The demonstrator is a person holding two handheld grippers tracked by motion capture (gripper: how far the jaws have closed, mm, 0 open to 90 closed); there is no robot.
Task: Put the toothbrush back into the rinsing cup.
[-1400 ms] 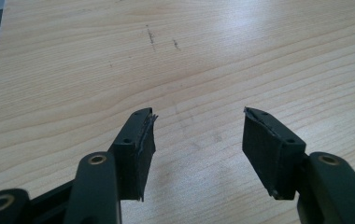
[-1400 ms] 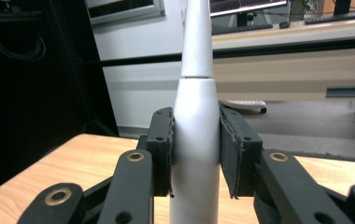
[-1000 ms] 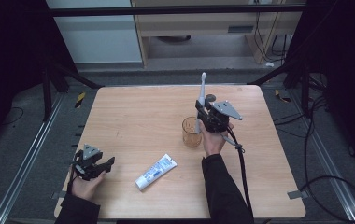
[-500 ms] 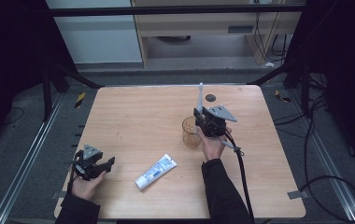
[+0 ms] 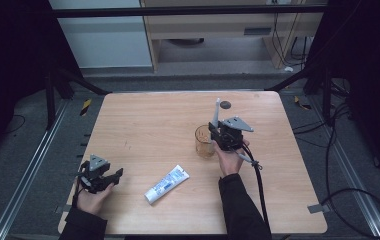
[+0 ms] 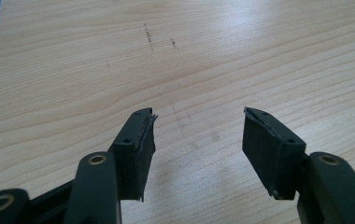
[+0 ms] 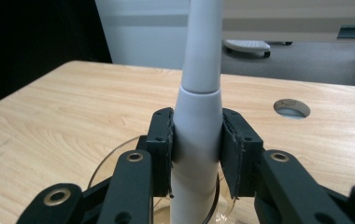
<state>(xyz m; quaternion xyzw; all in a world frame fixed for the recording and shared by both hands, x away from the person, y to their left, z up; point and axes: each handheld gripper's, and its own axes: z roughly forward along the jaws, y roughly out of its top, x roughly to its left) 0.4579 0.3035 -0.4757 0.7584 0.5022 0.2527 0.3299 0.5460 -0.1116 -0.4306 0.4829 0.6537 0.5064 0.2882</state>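
A white toothbrush handle [image 7: 199, 121] stands upright, clamped between the 2 black jaws of the right tool [image 7: 196, 140], its smooth tapered stem rising out of the top of the right gripper view. Its lower end dips inside the rim of a clear glass cup [image 5: 204, 141]; whether it touches the bottom cannot be told. In the high view the right tool [image 5: 221, 131] sits just beside and partly over the cup, held by the person's right hand [image 5: 230, 159].

A white and blue toothpaste tube [image 5: 166, 183] lies flat on the tabletop [image 5: 148, 120], nearer the person and between the 2 hands.

The left tool [image 6: 196, 135] rests low near the tabletop's left corner, jaws spread wide with nothing between them; its pads are flat, dark and slightly frayed at the edges.

The tabletop is pale wood with fine grain, rounded corners, a few faint dark scuffs [image 6: 148, 35] and a round cable hole [image 7: 291, 108] near the far edge. Grey floor, cables and dark frames surround it.
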